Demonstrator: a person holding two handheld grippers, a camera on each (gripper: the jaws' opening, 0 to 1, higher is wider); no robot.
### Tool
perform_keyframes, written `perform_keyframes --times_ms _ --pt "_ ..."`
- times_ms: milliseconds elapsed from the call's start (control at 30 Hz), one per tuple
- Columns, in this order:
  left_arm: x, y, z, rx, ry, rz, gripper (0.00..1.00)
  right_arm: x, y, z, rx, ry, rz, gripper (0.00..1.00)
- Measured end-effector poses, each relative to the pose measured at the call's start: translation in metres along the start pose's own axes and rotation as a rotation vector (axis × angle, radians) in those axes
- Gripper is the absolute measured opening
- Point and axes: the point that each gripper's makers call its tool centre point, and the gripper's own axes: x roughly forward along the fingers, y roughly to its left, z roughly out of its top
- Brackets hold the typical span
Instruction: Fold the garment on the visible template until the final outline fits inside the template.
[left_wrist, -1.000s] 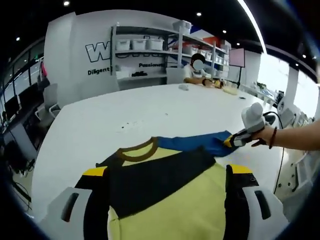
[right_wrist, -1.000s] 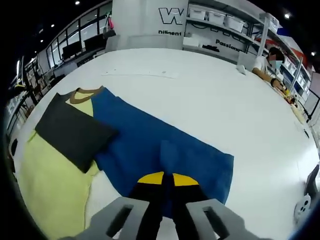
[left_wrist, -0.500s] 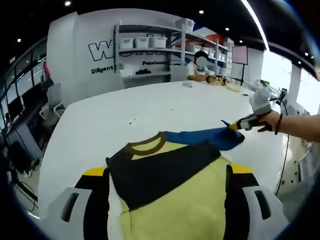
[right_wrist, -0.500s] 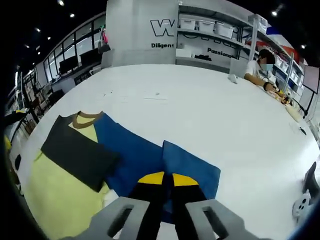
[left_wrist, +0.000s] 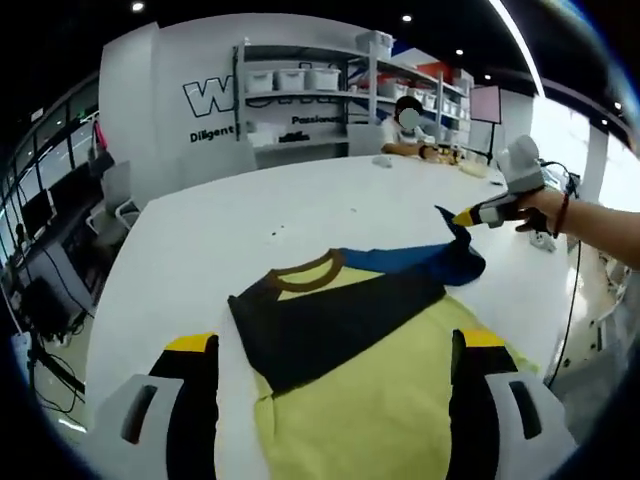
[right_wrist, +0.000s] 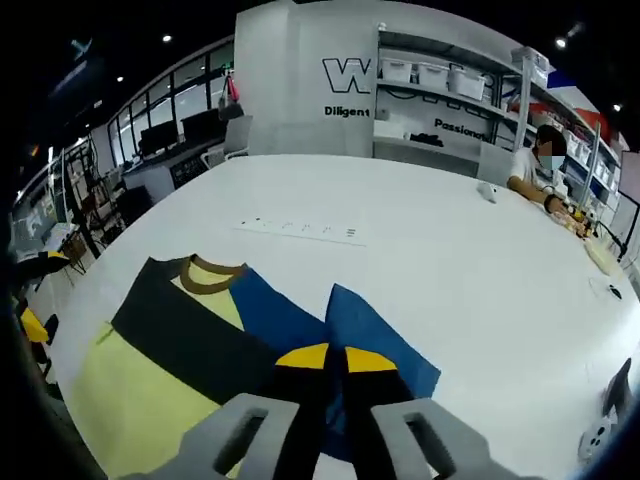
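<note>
Yellow, black and blue garment (left_wrist: 370, 330) spread on white table (left_wrist: 220, 230), lower centre of left gripper view; brown collar (left_wrist: 305, 272) toward middle of frame, black sleeve folded diagonally across yellow body, blue part trailing off to the right. Left gripper (left_wrist: 335, 400) at bottom of frame, jaws wide apart, nothing between them, yellow-tipped fingers either side of the yellow cloth. Right gripper (left_wrist: 470, 215) at right of centre in same view, held by a hand (left_wrist: 540, 208) with a wrist band, jaws pinched on a lifted blue corner of the garment.

In right gripper view, right gripper (right_wrist: 328, 362) bottom centre, jaws pressed together, clamped on blue fabric. Garment (right_wrist: 200, 340) in lower left and centre: yellow body bottom left, black band across it, collar (right_wrist: 205, 275) above, blue panel raised in a fold just above the jaw tips. Table (right_wrist: 450, 250) bare through middle and right. Shelving with bins (right_wrist: 450, 90) at upper right, seated person (right_wrist: 535, 170) at far right edge of table. Template outline not discernible.
</note>
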Motion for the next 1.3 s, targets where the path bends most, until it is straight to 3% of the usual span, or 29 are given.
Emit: perform_keyframes --times_ms 133,533,633,900,1300 --pt "-0.005 -0.002 -0.005 0.01 0.014 -0.012 0.99 0.002 0.024 0.015 -0.017 -0.029 0.052 0.0" --pt "-0.013 0.0 -0.009 0.016 0.026 -0.016 0.99 0.005 0.051 0.029 -0.026 -0.038 0.102 0.0" --pt "-0.028 0.008 -0.021 0.039 0.037 -0.004 0.99 0.005 0.095 0.049 -0.065 -0.047 0.189 0.0" --pt "-0.04 0.018 -0.018 0.025 -0.002 0.012 0.99 0.005 0.131 0.06 -0.093 -0.042 0.246 0.0" --pt "-0.055 0.039 -0.021 0.024 -0.006 0.052 0.99 0.022 0.197 0.07 -0.15 -0.044 0.309 0.0"
